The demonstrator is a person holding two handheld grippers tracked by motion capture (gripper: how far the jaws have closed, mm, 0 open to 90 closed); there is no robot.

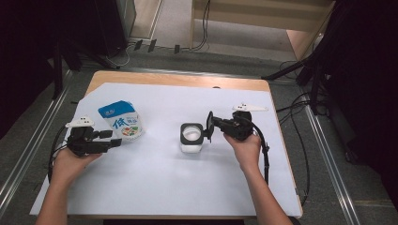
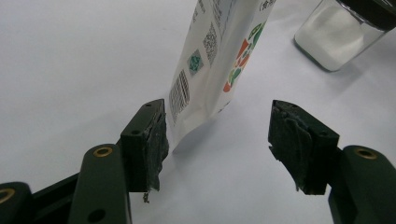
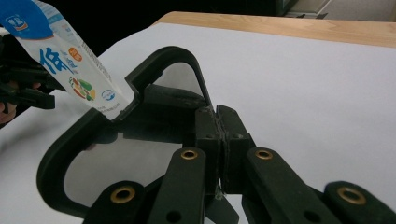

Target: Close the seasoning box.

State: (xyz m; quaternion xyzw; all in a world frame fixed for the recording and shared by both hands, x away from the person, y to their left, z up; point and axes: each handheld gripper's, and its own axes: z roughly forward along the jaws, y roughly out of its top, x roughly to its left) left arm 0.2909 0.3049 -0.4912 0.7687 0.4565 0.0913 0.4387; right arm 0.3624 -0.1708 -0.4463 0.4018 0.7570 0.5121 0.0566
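A white pouch [image 1: 121,120] with a blue top and printed pictures stands upright on the left of the white sheet. My left gripper [image 1: 112,138] sits just beside it, open. In the left gripper view the pouch [image 2: 219,51] rises just beyond the jaws of the left gripper [image 2: 217,140], its lower corner near one pad [image 2: 156,140], untouched. An uncapped square glass jar [image 1: 192,137] of white powder stands mid-table. My right gripper [image 1: 213,125] is shut on the jar's black-framed lid [image 1: 208,126], held on edge right of the jar. In the right gripper view, the right gripper [image 3: 217,119] pinches the lid [image 3: 60,154].
A white sheet [image 1: 155,183] covers most of the wooden table [image 1: 178,79]. The jar [image 2: 336,37] shows at the upper right of the left gripper view. Cables trail off the table's right side [image 1: 293,122]. Beyond the table are dark stands and floor cables.
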